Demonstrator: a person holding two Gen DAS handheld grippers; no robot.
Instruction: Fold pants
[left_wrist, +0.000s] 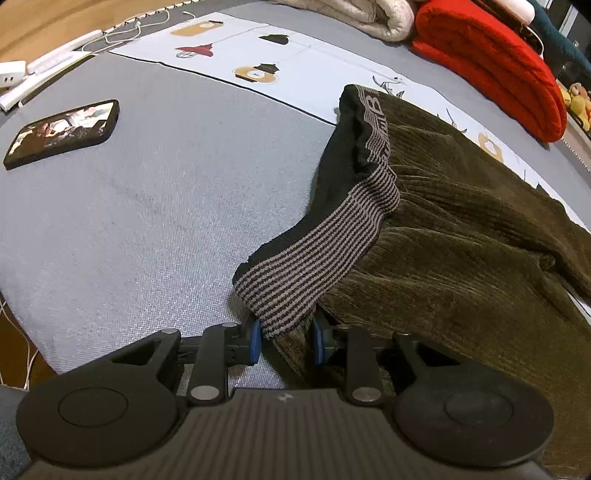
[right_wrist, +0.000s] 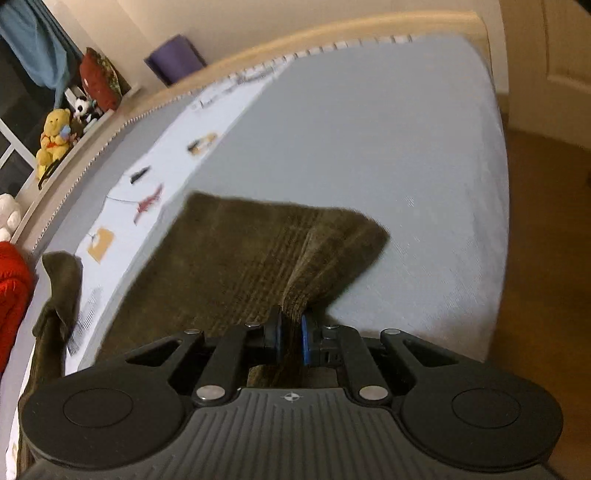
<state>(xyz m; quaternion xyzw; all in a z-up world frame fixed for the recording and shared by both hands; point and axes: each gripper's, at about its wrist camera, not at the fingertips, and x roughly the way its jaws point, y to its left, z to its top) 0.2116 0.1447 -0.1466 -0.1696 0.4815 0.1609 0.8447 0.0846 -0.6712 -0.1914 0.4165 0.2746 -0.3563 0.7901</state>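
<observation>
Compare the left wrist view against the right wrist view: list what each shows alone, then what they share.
Left wrist only: the striped waistband in the left gripper, a phone, white cables.
Right wrist only: the right gripper pinching a bunched fabric edge, stuffed toys, a purple roll.
Both: olive corduroy pants, grey bed, red blanket.

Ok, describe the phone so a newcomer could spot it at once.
Start at the grey bed sheet in the left wrist view, left of the olive corduroy pants. The phone lies flat there by itself, near the white cables. It is the only dark, glossy rectangle, its screen lit.
</observation>
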